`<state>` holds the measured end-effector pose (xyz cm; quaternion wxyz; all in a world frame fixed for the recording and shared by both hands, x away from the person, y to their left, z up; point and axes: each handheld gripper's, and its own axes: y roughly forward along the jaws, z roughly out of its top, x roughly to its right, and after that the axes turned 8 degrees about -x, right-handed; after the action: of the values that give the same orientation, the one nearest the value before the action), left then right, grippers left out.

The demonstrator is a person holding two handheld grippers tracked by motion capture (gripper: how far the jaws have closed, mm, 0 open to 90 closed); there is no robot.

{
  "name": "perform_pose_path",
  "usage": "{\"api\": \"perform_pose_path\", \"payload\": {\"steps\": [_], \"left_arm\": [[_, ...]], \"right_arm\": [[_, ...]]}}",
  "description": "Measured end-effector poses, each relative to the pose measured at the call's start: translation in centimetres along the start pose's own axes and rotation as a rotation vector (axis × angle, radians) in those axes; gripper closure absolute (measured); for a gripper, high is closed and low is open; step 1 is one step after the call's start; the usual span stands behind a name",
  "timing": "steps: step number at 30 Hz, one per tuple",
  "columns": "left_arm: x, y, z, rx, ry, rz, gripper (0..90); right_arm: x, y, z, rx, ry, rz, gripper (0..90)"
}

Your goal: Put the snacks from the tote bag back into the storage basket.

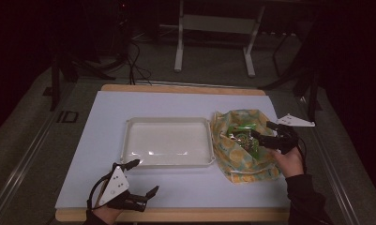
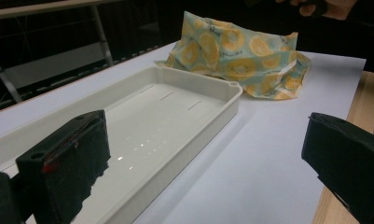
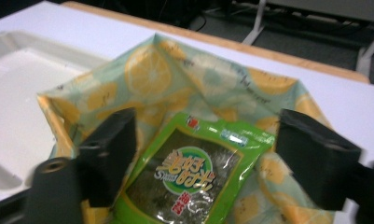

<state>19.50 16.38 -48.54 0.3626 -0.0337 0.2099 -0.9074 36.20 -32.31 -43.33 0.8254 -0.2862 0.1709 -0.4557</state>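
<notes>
A cloth bag [image 1: 244, 161] printed with yellow lemon slices lies open on the right of the white mat. Inside it is a green snack packet [image 1: 241, 136] with a round label. My right gripper [image 1: 263, 131] reaches into the bag mouth; in the right gripper view its jaws stand open [image 3: 203, 140] on either side of the packet [image 3: 189, 177], with gaps between the pads and it. My left gripper [image 1: 146, 176] rests open near the front left edge, with nothing between its jaws [image 2: 208, 135]. A shallow white tray [image 1: 167, 121] sits mid-table with nothing in it.
The white mat [image 1: 185, 187] covers a wooden tabletop whose edge shows at front and back. The tray [image 2: 175, 107] lies just ahead of the left gripper, the bag [image 2: 240, 60] beyond it. A metal stand and cables are on the floor behind the table.
</notes>
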Motion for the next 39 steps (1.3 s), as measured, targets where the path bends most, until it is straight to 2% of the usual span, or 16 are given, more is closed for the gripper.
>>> {"api": "perform_pose_path", "payload": {"steps": [4,7,10,12,15,19,21,23,25,30,39], "left_arm": [[0.0,0.1,0.0,-0.002,0.004,-0.001,1.5],[0.0,0.1,0.0,-0.004,0.005,0.0,1.5],[0.1,0.2,0.0,-0.011,0.01,-0.001,1.5],[0.1,0.2,0.0,-0.011,0.013,-0.002,1.5],[0.2,0.2,0.0,-0.013,0.016,-0.002,1.5],[0.2,0.2,0.0,-0.015,0.017,-0.004,1.5],[0.2,0.3,0.0,-0.018,0.021,-0.004,1.5],[0.2,0.3,0.0,-0.018,0.021,-0.005,1.5],[0.2,0.3,0.0,-0.019,0.022,-0.004,1.5],[0.2,0.3,0.0,-0.022,0.025,-0.003,1.5],[0.2,0.3,0.0,-0.017,0.025,-0.001,1.5]], "right_arm": [[0.2,0.7,-0.2,-0.038,0.001,0.006,25.7],[0.1,1.1,-0.4,-0.062,-0.02,-0.008,31.8],[0.5,1.8,-0.5,-0.144,0.024,0.031,35.8],[0.6,2.1,-0.6,-0.158,0.026,0.013,38.6],[1.0,2.3,-0.9,-0.174,0.062,0.008,38.6],[1.6,2.6,-1.1,-0.204,0.097,0.027,40.1],[1.9,2.8,-1.1,-0.235,0.13,0.042,40.2],[2.0,2.9,-1.1,-0.245,0.135,0.043,42.2],[2.3,3.2,-1.3,-0.271,0.154,0.051,48.9],[2.9,3.9,-1.6,-0.3,0.197,0.079,56.4],[3.7,4.9,-1.8,-0.348,0.258,0.083,58.4]]}}
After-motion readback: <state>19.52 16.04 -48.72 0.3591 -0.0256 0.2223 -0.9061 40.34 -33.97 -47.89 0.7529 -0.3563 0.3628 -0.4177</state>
